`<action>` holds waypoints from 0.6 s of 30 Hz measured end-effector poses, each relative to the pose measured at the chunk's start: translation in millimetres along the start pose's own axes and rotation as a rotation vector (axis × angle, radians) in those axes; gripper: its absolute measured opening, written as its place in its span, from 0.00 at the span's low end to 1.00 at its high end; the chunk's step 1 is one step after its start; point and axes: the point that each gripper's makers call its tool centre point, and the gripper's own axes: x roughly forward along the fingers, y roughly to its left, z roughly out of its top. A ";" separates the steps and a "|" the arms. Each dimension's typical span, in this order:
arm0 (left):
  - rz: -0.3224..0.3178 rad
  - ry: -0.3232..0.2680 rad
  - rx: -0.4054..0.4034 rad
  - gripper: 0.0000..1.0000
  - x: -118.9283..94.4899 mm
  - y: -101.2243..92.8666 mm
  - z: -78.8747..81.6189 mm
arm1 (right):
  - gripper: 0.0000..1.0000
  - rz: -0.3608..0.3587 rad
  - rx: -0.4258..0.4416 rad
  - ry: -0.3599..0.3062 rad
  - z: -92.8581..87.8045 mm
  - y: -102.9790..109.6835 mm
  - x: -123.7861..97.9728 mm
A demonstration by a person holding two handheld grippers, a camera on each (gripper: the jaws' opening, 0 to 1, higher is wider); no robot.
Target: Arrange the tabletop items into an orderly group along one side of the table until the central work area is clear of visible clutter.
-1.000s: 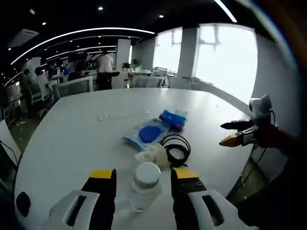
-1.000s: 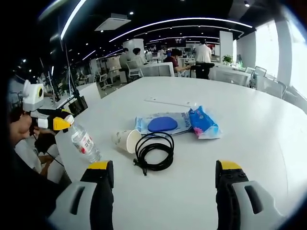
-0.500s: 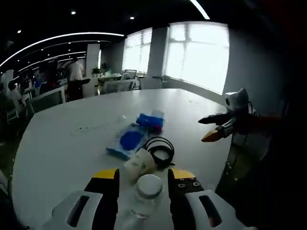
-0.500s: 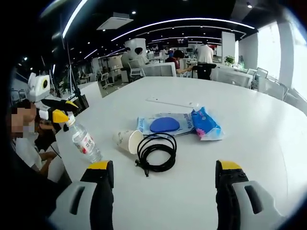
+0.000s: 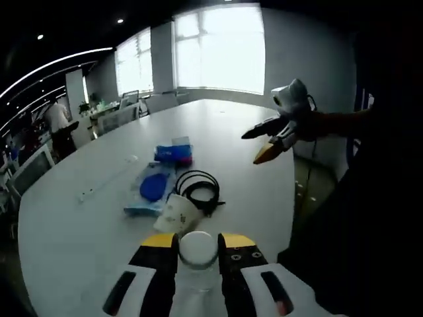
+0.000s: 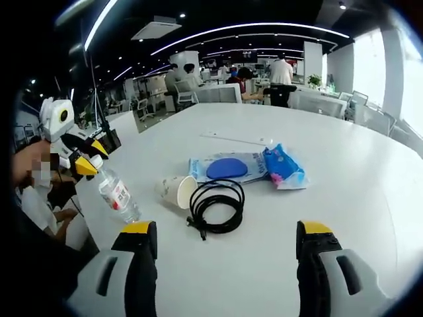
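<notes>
In the left gripper view, my left tongs (image 5: 197, 249) clench the water bottle (image 5: 197, 254) at its cap, near the table (image 5: 79, 231) edge. In the right gripper view, my right tongs (image 6: 225, 241) stand released above the cable (image 6: 215, 207), with the paper cup (image 6: 175, 193) beside it.

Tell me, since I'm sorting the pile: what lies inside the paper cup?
The paper cup lies tipped on its side beside the black cable. Its mouth looks empty near the rim; deeper inside is shadowed, so I cannot tell.

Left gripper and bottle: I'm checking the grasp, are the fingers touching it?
Touching. In the left gripper view both fingers press against the bottle neck; the right gripper view shows the left gripper at the cap.
</notes>
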 end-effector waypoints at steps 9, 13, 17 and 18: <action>-0.051 0.009 0.017 0.22 1.5 0.5 -4.8 | 0.83 -0.020 0.012 -0.004 -1.2 -4.3 -3.4; -0.057 0.015 0.015 0.22 2.8 -1.1 -2.9 | 0.83 -0.025 0.011 -0.005 -0.8 -7.0 -3.9; -0.054 0.031 -0.006 0.21 4.4 -0.1 -3.4 | 0.83 -0.028 0.011 -0.010 1.3 -8.1 -4.0; -0.054 0.034 -0.006 0.21 4.7 -0.3 -3.4 | 0.83 -0.028 0.012 -0.012 2.0 -7.9 -4.1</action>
